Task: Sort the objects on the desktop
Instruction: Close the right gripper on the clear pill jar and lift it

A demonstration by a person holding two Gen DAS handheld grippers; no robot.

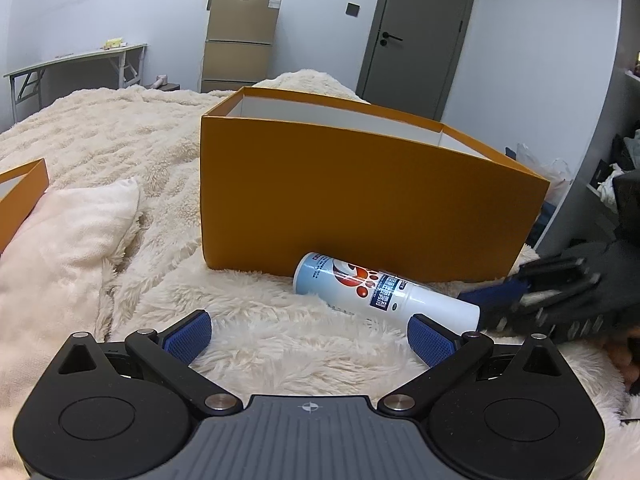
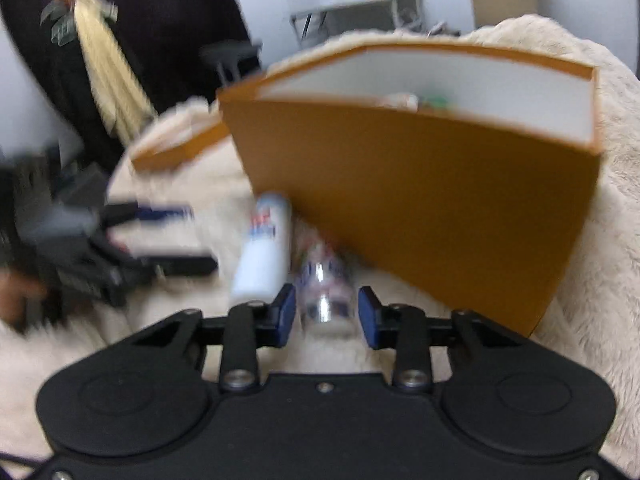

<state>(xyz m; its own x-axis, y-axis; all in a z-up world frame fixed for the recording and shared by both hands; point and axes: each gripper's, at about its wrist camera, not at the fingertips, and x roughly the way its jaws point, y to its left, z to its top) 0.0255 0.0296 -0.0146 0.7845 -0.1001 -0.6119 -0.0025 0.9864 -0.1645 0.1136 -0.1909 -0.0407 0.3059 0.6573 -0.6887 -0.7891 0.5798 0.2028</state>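
Note:
A white spray can (image 1: 384,290) with red paw print and blue label lies on its side on the fluffy blanket, against the front wall of the orange box (image 1: 360,200). My left gripper (image 1: 310,330) is open, just short of the can. The right gripper shows blurred at the right edge (image 1: 560,292). In the right wrist view, my right gripper (image 2: 327,316) is open around the end of a clear bottle (image 2: 326,280) lying beside the can (image 2: 264,248), under the box's (image 2: 420,200) corner. The left gripper (image 2: 160,236) is blurred at left.
A pale pink pillow (image 1: 60,248) lies left. The orange box lid (image 1: 20,192) sits at the far left edge. Some items show inside the box (image 2: 412,101). Behind stand a folding table (image 1: 76,64), a brown drawer cabinet (image 1: 240,36) and a grey door (image 1: 420,32).

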